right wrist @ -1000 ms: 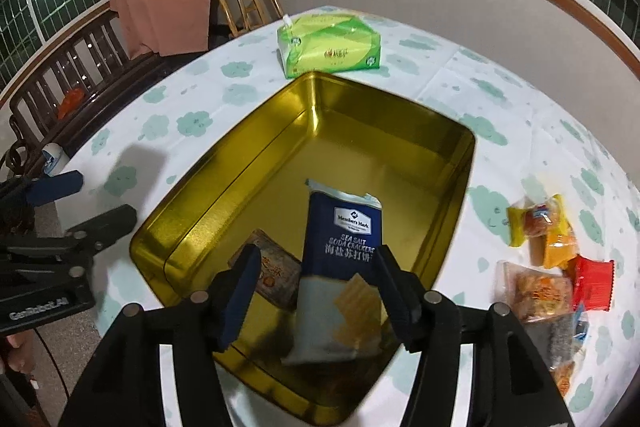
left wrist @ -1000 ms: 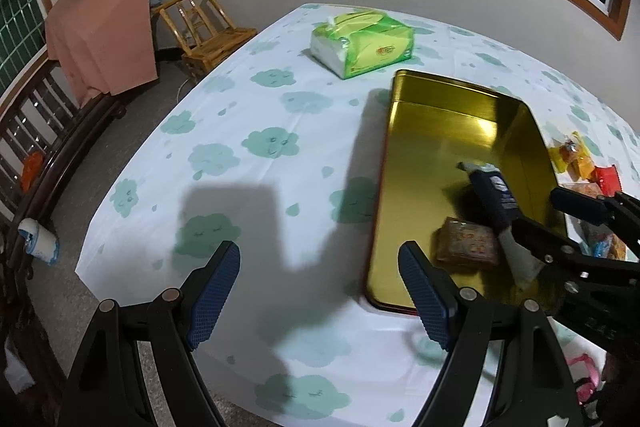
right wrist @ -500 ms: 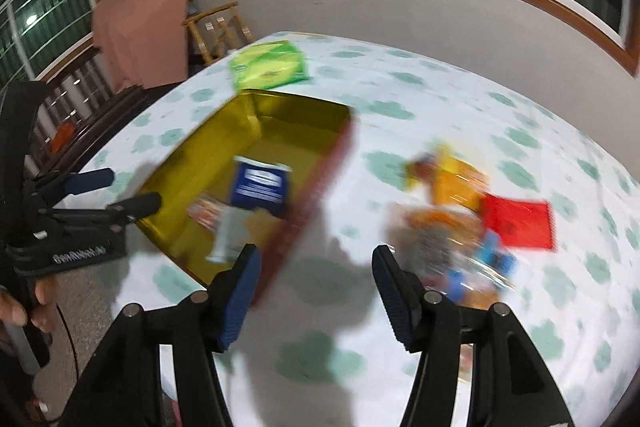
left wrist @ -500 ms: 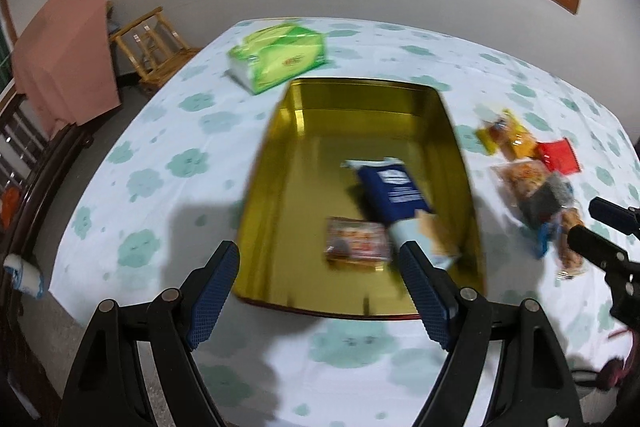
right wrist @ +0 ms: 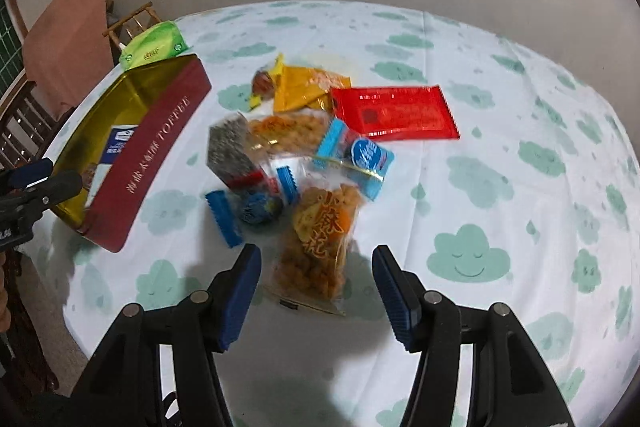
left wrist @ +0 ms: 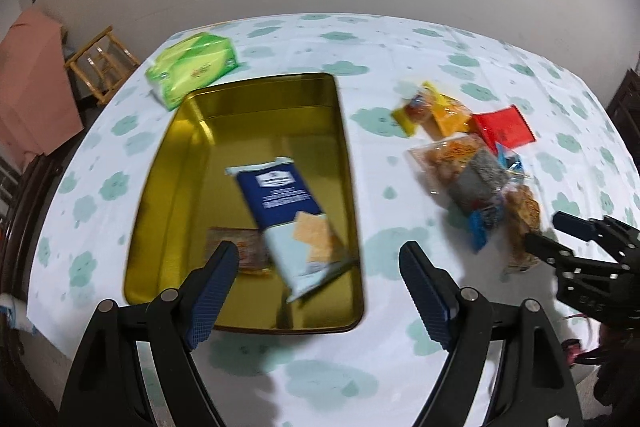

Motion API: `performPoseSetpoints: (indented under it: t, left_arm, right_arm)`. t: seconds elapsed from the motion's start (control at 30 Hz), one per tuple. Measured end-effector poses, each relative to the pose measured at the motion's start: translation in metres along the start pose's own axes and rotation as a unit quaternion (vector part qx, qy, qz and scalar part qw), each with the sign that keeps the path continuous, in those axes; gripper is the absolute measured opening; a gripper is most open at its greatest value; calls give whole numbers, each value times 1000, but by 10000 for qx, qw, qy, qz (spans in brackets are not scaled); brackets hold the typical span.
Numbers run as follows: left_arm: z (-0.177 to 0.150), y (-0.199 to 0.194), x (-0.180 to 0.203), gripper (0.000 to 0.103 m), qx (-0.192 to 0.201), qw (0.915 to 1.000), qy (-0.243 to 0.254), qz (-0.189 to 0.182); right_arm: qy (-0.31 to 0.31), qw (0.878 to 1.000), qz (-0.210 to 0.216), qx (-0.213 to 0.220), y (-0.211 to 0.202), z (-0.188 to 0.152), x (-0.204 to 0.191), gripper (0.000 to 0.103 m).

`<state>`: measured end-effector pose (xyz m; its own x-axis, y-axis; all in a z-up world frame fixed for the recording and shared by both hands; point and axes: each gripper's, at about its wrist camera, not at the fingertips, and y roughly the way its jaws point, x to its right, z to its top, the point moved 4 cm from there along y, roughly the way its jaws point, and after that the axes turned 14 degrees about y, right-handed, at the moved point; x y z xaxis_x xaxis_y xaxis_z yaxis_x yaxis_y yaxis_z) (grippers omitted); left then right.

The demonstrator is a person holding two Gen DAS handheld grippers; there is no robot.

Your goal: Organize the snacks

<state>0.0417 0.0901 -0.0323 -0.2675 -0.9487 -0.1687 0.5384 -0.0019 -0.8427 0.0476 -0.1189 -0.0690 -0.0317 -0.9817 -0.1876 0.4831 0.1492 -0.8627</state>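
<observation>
Your right gripper wide open, empty, above near end of fried-snack bag in pile right of gold tin. Descend straight, pinch bag mid-body, lift clear of blue packets. Left gripper open, empty, over tin's near edge.

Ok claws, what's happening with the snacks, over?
Both claws open, empty. Right claw over the fried-snack bag. Cracker pack in the gold tin. Nothing blocking.

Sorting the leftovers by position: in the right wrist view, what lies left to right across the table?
Toffee tin → grey speckled packet → orange twists bag → red packet.
</observation>
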Motion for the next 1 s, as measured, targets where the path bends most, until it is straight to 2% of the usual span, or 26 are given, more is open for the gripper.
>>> performPoseSetpoints:
  t: [0.33,0.37,0.43,0.57,0.8,1.0]
  left_arm:
    - [14,13,44,80,51,9991,332,-271]
    - [15,15,47,80,50,9989,356,-307]
    - [16,18,55,80,61,9984,401,-389]
    - [17,24,71,80,57,9972,481,-577]
    - [22,41,96,79,24,9948,499,-887]
    - [29,58,112,72,-67,9935,460,-1039]
  right_arm:
    - [171,9998,95,-45,26,7,2,58]
    - [188,9997,119,-43,27,7,3,56]
    - [189,9997,130,2,27,8,4,41]
    - [68,9999,90,71,24,7,10,40]
    - [248,9995,-55,209,15,5,48,40]
    - [453,9984,-173,304,9,10,82,40]
